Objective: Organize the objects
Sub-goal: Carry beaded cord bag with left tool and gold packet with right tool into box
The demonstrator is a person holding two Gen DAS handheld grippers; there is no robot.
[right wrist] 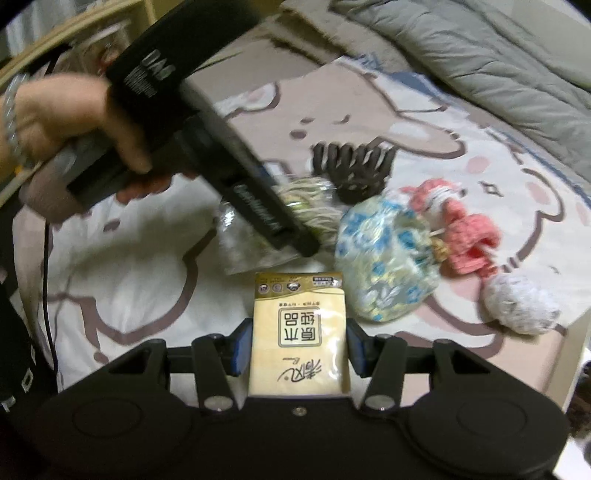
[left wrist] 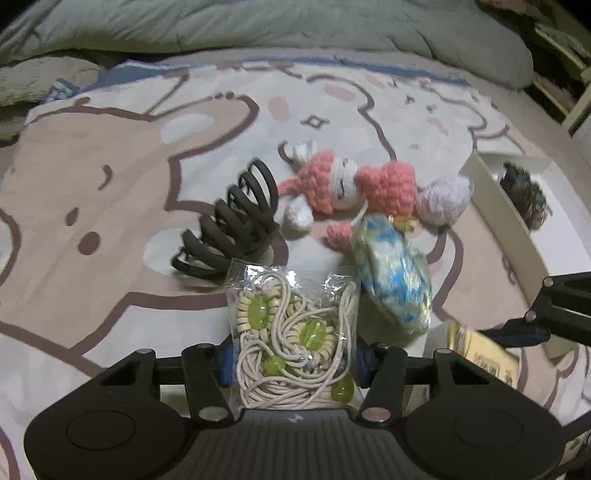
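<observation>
My left gripper [left wrist: 293, 360] is shut on a clear bag of cream cord and green beads [left wrist: 291, 332], held low over the bed. In the right wrist view the left gripper body [right wrist: 207, 129] crosses the frame and hides much of that bag [right wrist: 310, 210]. My right gripper [right wrist: 299, 350] is shut on a yellow tissue pack [right wrist: 299, 332], which also shows in the left wrist view [left wrist: 484, 354]. A black claw hair clip [left wrist: 232, 221], a pink crochet doll [left wrist: 354, 184] and a blue-and-white floral pouch [left wrist: 395, 273] lie on the cartoon bedsheet ahead.
A white open box [left wrist: 517, 229] with a dark scrunchie [left wrist: 524, 192] inside sits at the right edge of the bed. A grey-green duvet [left wrist: 295, 22] is bunched along the far side. The person's hand [right wrist: 74, 122] holds the left gripper.
</observation>
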